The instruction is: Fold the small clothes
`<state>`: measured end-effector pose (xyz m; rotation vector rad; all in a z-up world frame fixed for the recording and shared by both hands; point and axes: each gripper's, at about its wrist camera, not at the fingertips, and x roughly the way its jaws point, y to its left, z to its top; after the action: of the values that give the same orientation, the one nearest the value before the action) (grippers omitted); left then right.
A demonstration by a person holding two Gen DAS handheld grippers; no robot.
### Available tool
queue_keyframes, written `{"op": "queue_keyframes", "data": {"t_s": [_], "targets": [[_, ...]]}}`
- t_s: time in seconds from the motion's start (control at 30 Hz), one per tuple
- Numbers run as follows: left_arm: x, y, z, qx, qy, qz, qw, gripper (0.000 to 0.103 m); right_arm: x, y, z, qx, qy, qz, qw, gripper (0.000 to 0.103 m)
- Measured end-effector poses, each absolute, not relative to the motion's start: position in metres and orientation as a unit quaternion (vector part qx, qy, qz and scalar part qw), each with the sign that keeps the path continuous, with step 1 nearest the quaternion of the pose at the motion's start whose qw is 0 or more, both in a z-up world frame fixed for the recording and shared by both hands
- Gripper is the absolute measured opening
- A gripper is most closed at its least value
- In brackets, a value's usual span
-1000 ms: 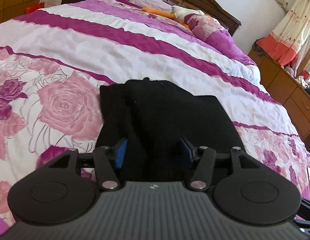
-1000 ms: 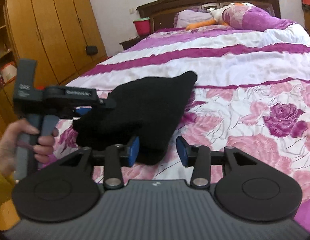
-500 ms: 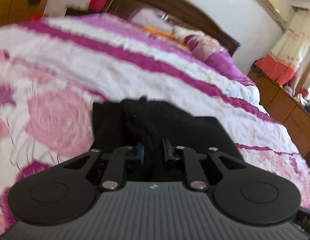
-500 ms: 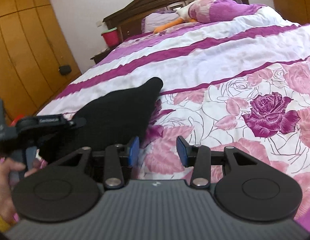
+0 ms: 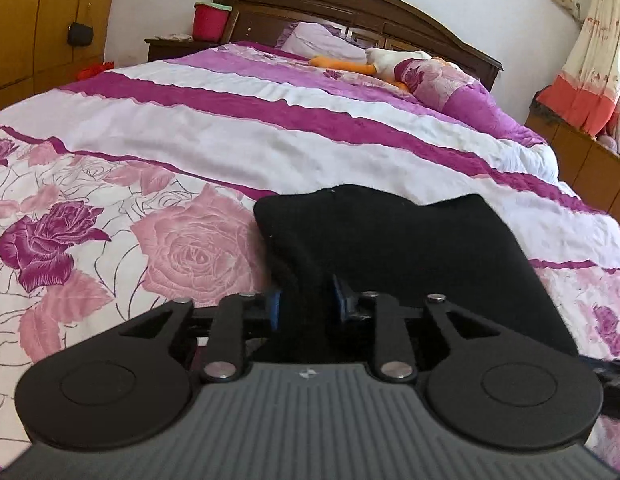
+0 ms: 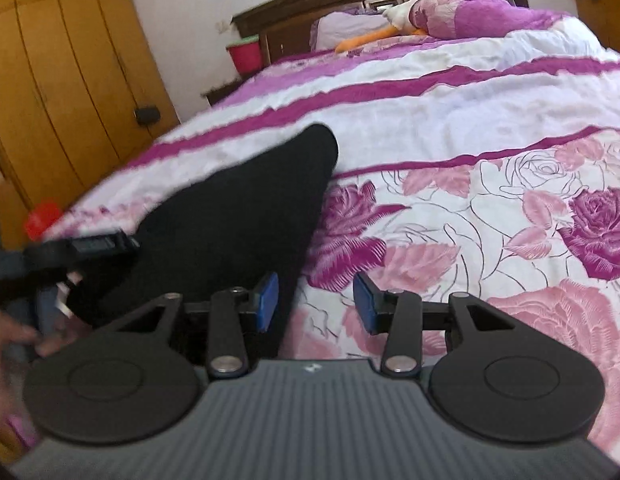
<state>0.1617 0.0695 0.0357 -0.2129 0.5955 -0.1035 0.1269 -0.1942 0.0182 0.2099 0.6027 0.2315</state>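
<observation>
A small black garment (image 5: 394,248) lies folded on the floral bedspread (image 5: 181,248) near the bed's foot. My left gripper (image 5: 305,307) is shut on a bunched edge of it, the blue pads pressing the cloth from both sides. In the right wrist view the garment (image 6: 237,216) stretches left of centre. My right gripper (image 6: 316,300) is open and empty, its left pad just beside the garment's near edge, over the bedspread (image 6: 490,220). The left gripper's body (image 6: 81,248) and a hand show at the left.
The bed runs back to a dark wooden headboard (image 5: 350,12) with pillows and a plush duck (image 5: 374,64). A red bucket (image 5: 209,21) stands on a nightstand. Wooden wardrobes (image 6: 61,60) stand on the left, a dresser (image 5: 590,168) on the right.
My left gripper closed on the black garment's edge and drew it back and up. My right gripper swung to the right, off the garment, and stayed open.
</observation>
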Motion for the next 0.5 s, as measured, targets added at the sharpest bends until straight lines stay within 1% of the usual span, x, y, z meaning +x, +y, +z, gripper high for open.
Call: {"op": "queue_keyframes", "data": {"t_s": [0.03,0.1,0.17,0.23,0.33,0.5], "targets": [[0.161,0.073,0.038,-0.108,0.294,-0.047,0.949,0.048,0.128,-0.192,0.017,0.089,0.301,0.107,0.944,0.044],[0.158,0.078,0.044,-0.114,0.294,-0.039,0.948,0.056,0.128,-0.195,0.016,0.084,0.312,0.108,0.940,0.044],[0.148,0.079,0.054,-0.113,0.281,-0.044,0.952,0.056,0.126,-0.201,0.019,0.097,0.308,0.108,0.940,0.044],[0.140,0.078,0.066,-0.101,0.260,-0.050,0.959,0.056,0.122,-0.205,0.026,0.108,0.289,0.107,0.945,0.044],[0.143,0.067,0.076,-0.077,0.249,-0.064,0.963,0.059,0.124,-0.203,0.038,0.116,0.264,0.114,0.951,0.044],[0.167,0.049,0.063,-0.056,0.274,-0.053,0.959,0.059,0.148,-0.186,0.048,0.099,0.255,0.120,0.954,0.044]]}}
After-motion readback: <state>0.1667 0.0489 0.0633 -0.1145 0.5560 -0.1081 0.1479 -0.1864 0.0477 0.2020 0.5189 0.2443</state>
